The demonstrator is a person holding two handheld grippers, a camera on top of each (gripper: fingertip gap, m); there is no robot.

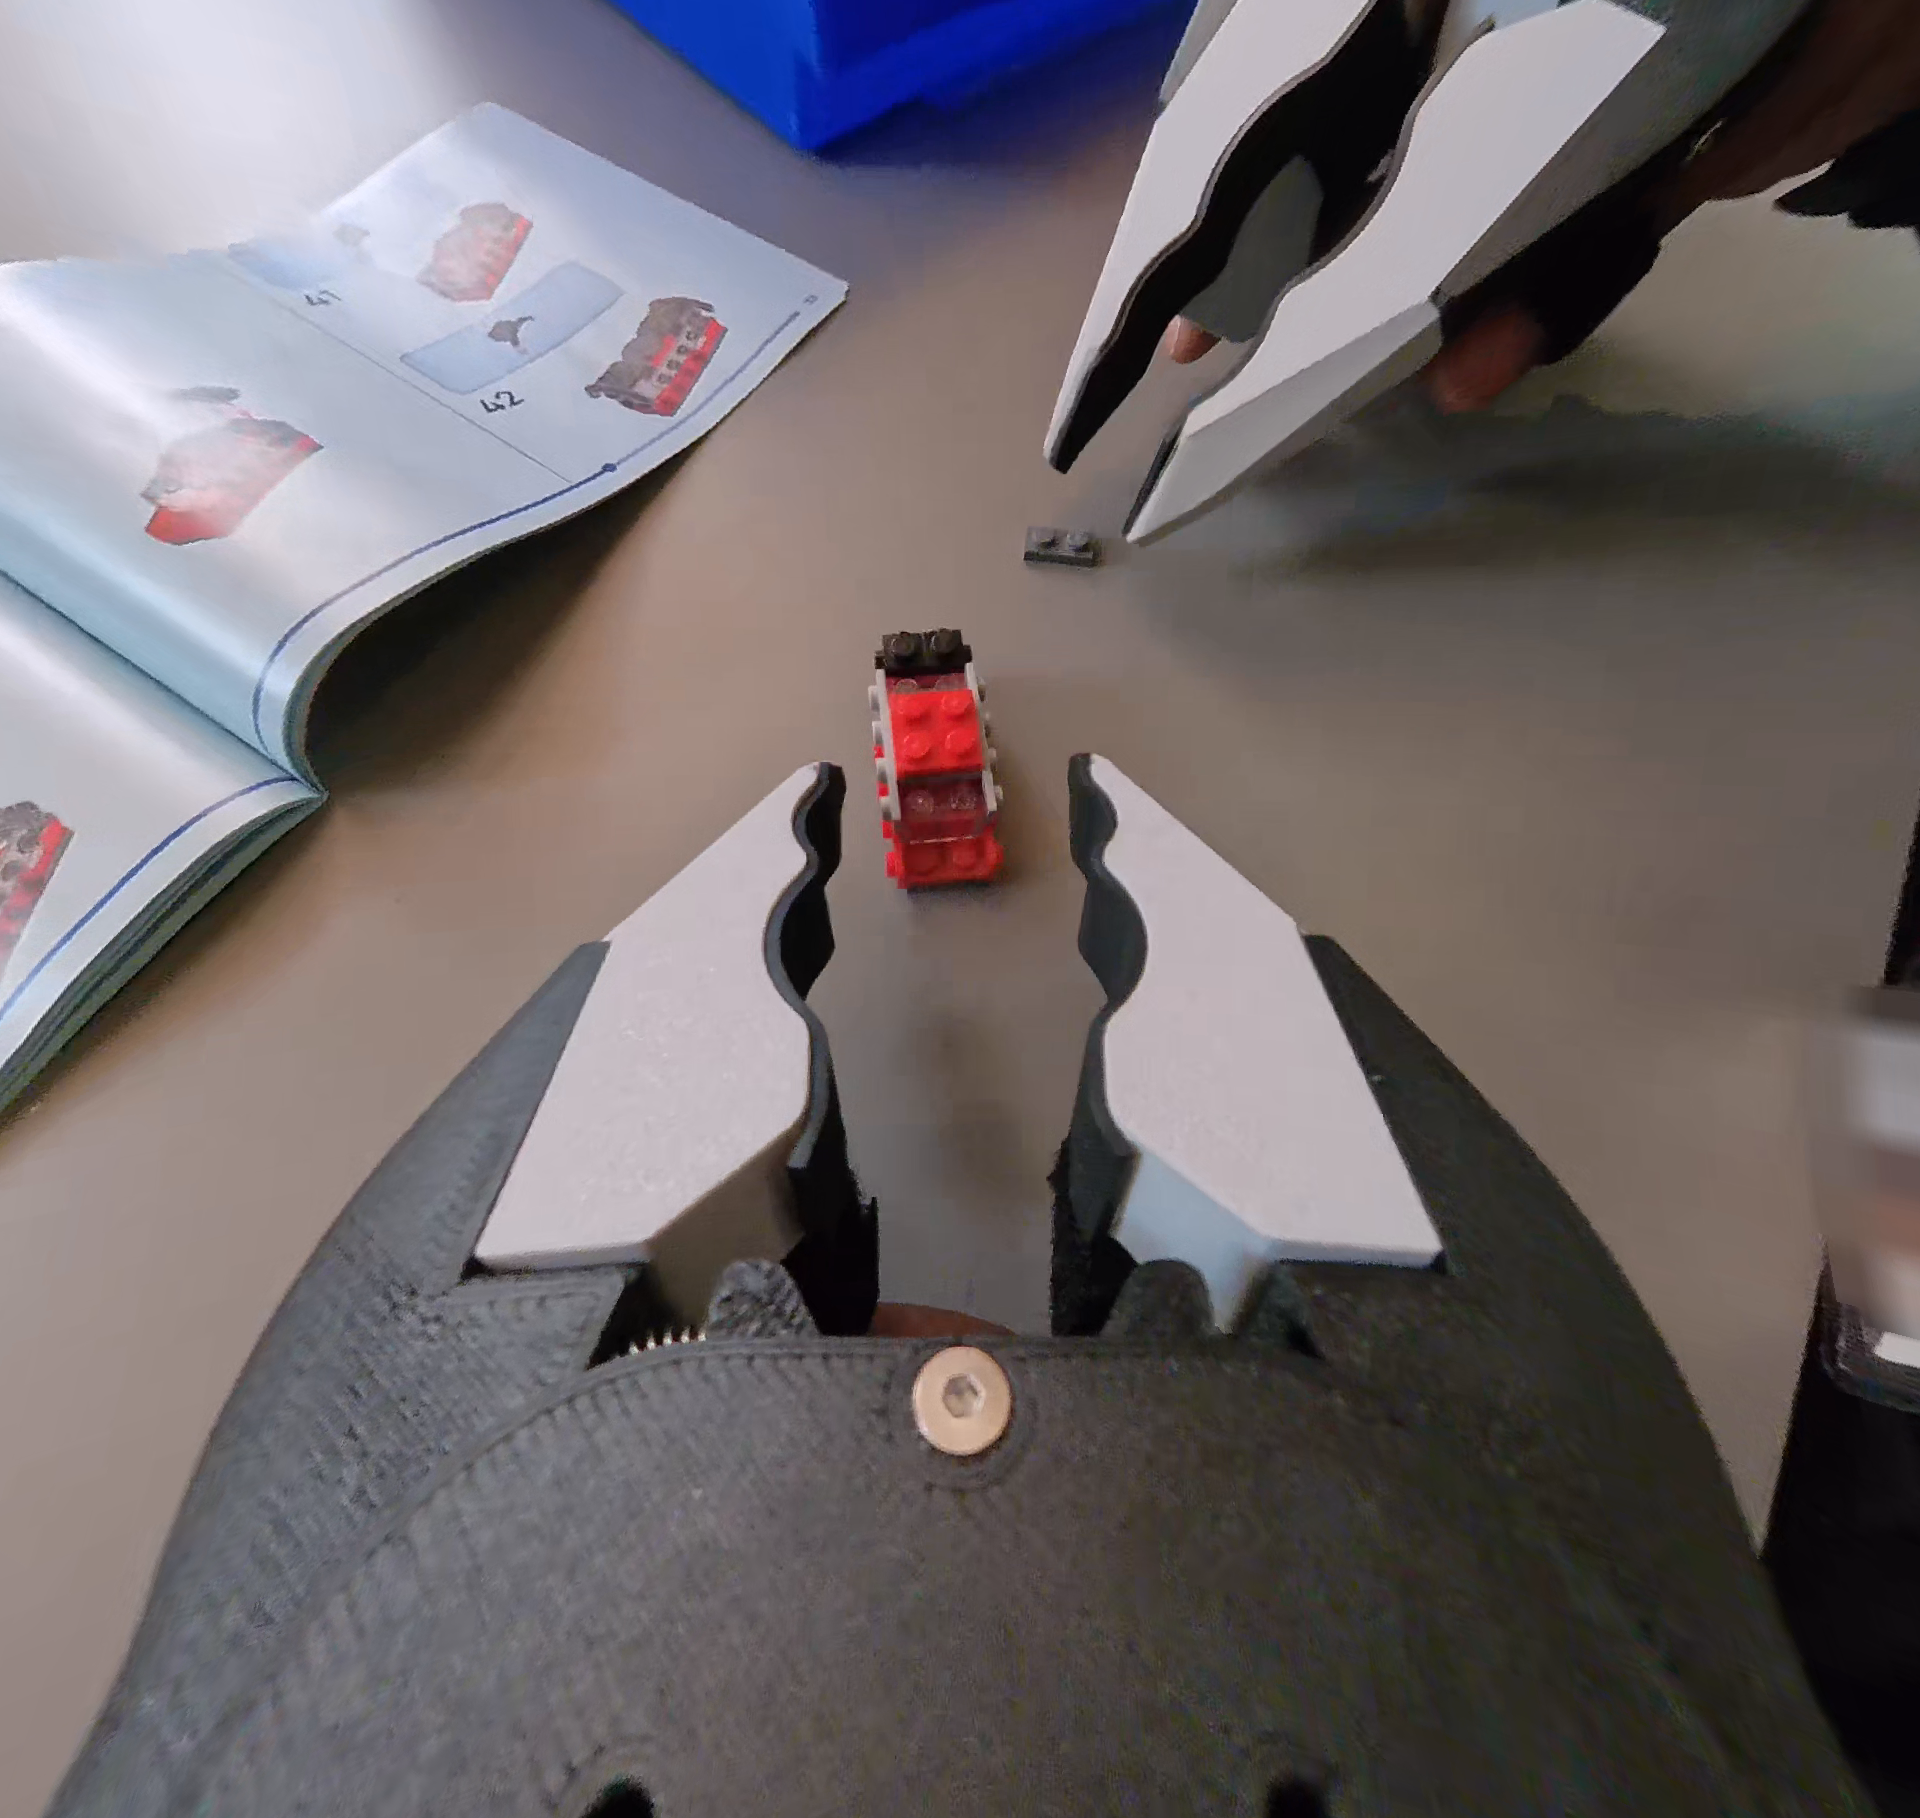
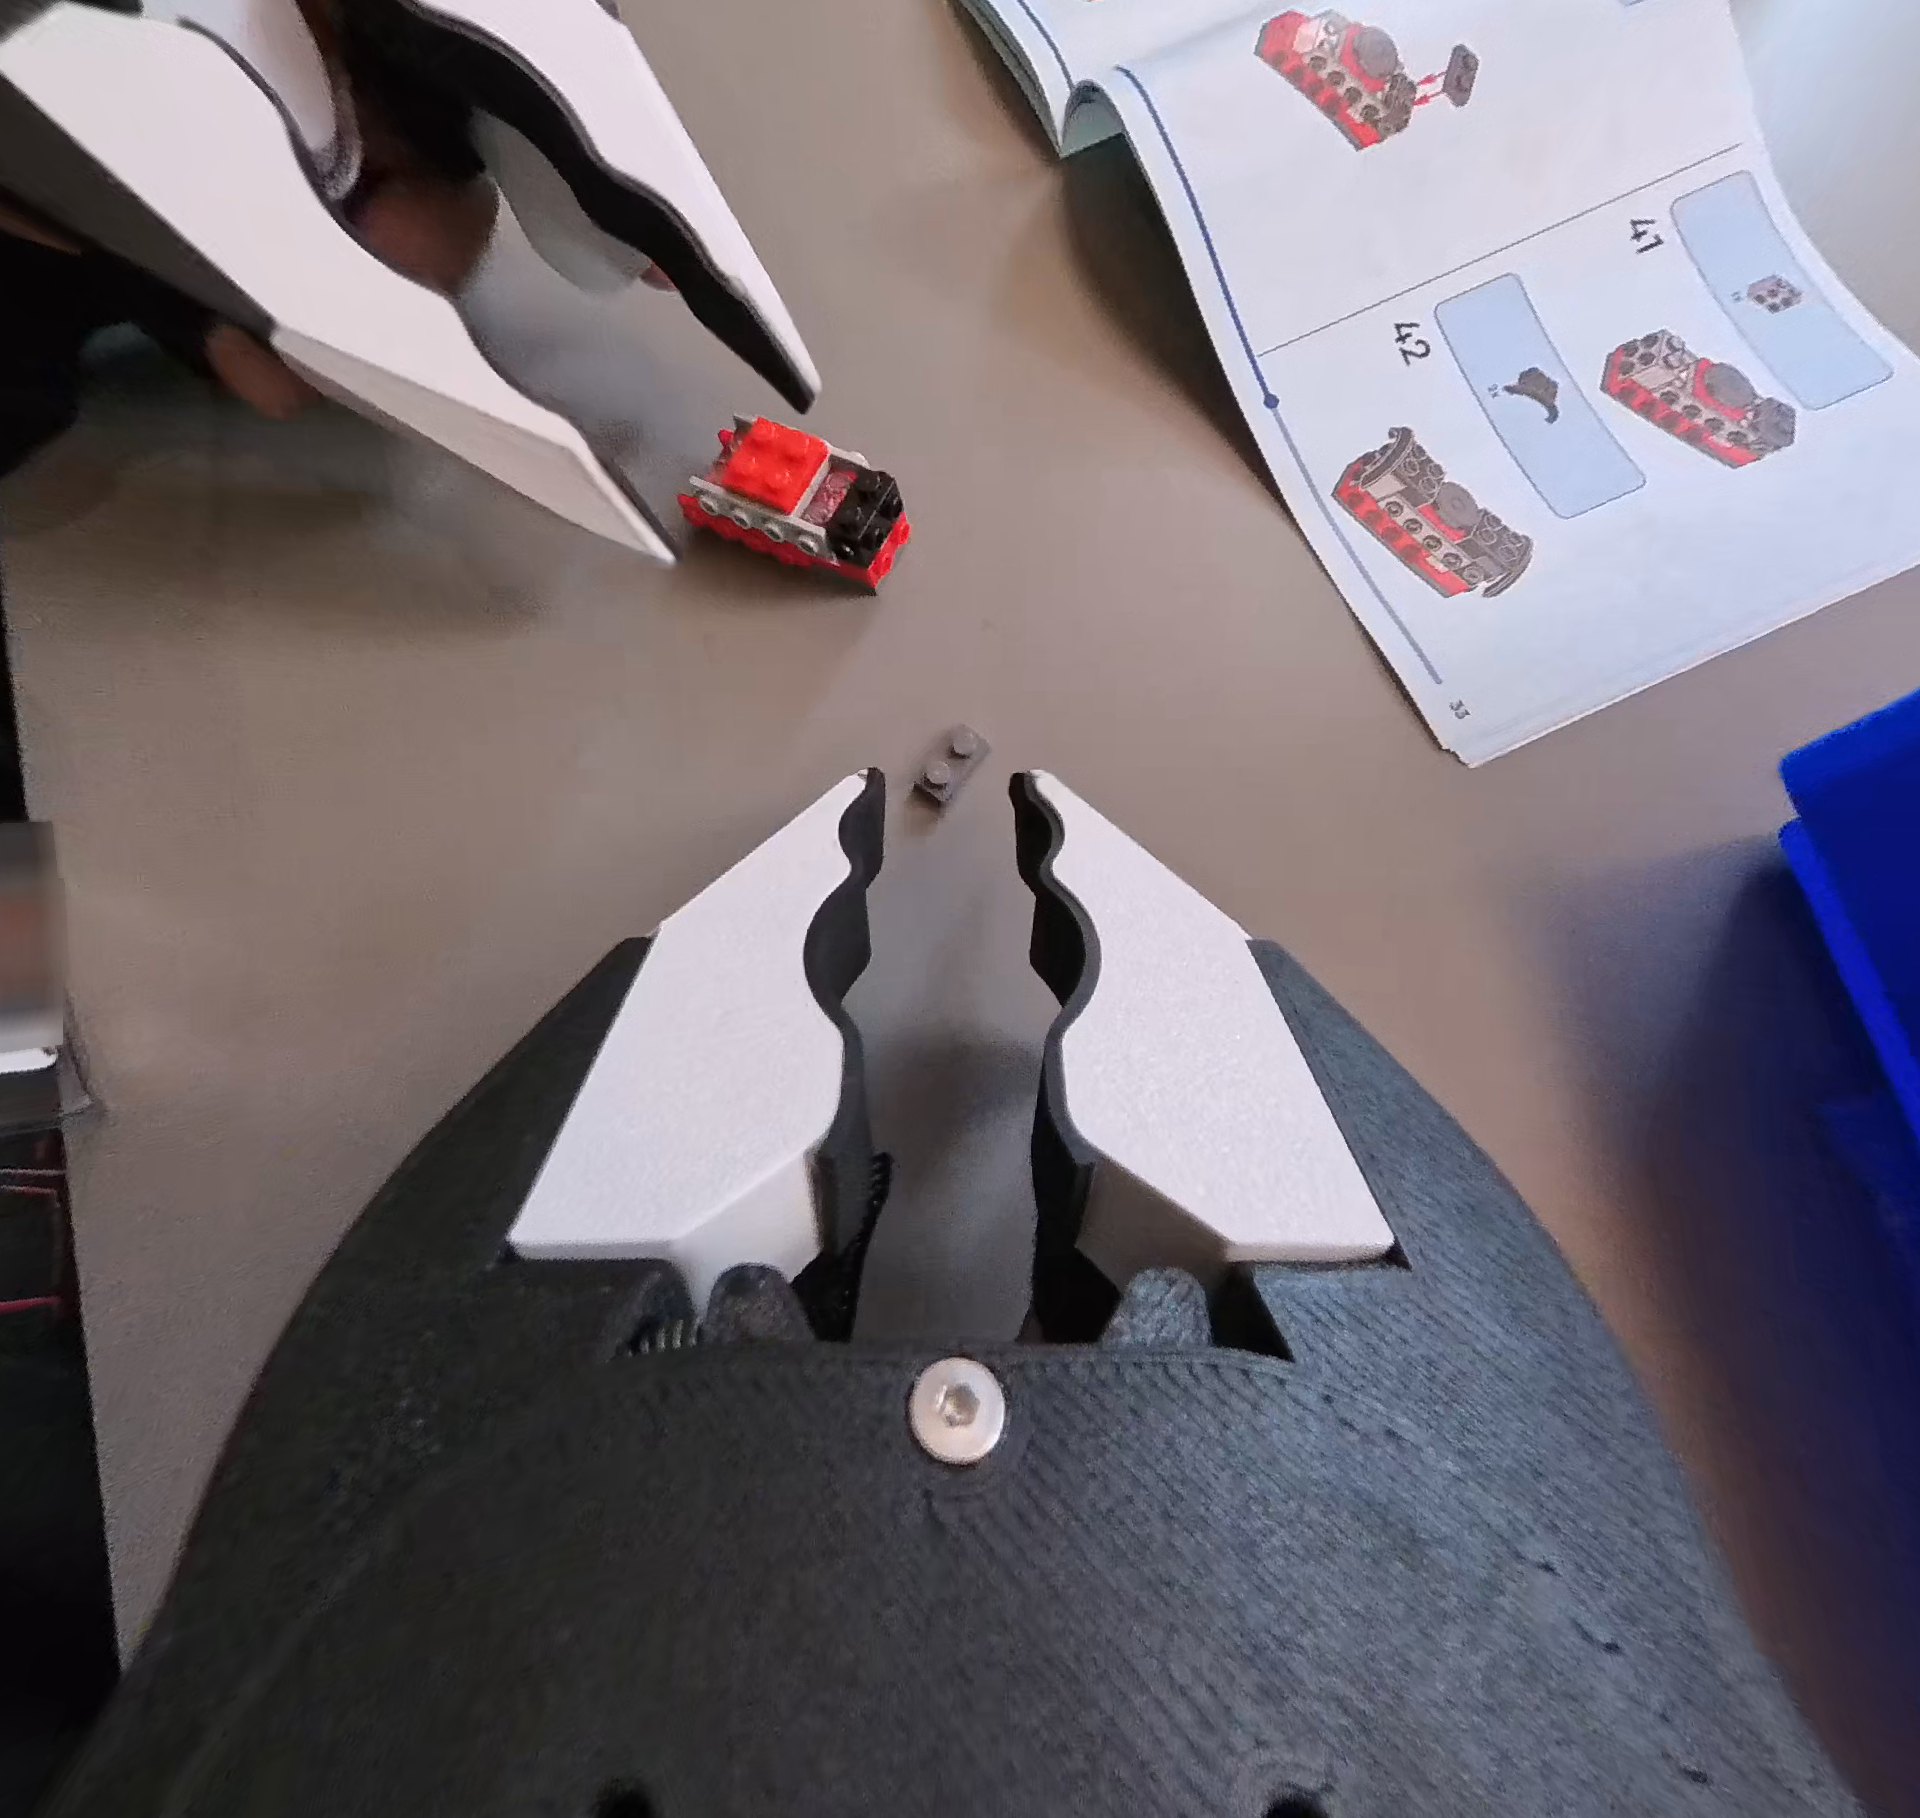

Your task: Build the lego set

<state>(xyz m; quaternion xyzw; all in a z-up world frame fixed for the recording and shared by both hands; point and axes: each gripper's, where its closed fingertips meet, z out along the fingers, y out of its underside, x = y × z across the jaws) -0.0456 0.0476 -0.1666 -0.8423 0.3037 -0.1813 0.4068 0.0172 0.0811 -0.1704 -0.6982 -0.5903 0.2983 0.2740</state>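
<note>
We hold both claws released. The left claw (image 1: 951, 781) flanks the model (image 1: 938, 766) on the table (image 1: 1455, 833); the right claw (image 2: 945, 781) brackets the grey plate (image 2: 950, 767). The thin plate may skid or flip if we close off-centre.

The left hand-held gripper (image 1: 951, 771) has a black, ridged printed body with a rounded front and one silver hex-socket screw (image 1: 961, 1401) at its centre. Its two fingers (image 1: 686, 1020) are pale grey wedges tapering to points, lined inside with wavy black pads. The right hand-held gripper (image 2: 945, 781) is built alike, with the same screw (image 2: 957, 1410). Dark fingerless gloves (image 1: 1538, 303) cover the hands
</note>
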